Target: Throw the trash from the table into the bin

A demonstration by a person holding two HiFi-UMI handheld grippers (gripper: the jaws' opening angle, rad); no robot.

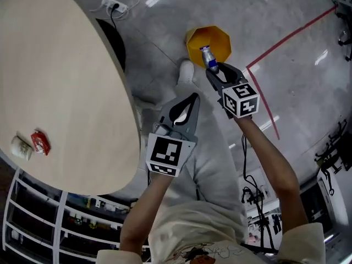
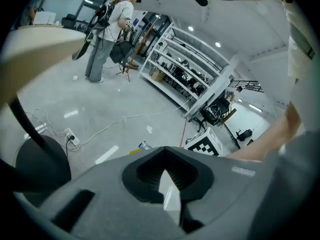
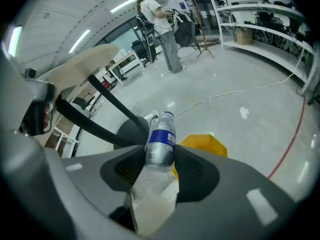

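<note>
My right gripper (image 1: 216,69) (image 3: 160,155) is shut on a silver bottle with a blue label (image 1: 208,56) (image 3: 161,138), held upright above the floor. Just past it stands the yellow bin (image 1: 208,42) (image 3: 204,145), its mouth facing up. The left gripper (image 1: 192,98) (image 2: 162,150) hangs lower and nearer to me over my leg, its jaw tips together and nothing gripped that I can make out. On the beige oval table (image 1: 60,81) at the left lie a red wrapper (image 1: 40,142) and a white crumpled piece (image 1: 21,147), far from both grippers.
The table's black foot (image 1: 114,42) (image 2: 40,166) stands between table and bin. A power strip with cables (image 1: 113,5) lies on the floor beyond it. A red tape line (image 1: 286,37) runs right of the bin. A person (image 2: 107,34) stands far off by shelving (image 2: 185,74).
</note>
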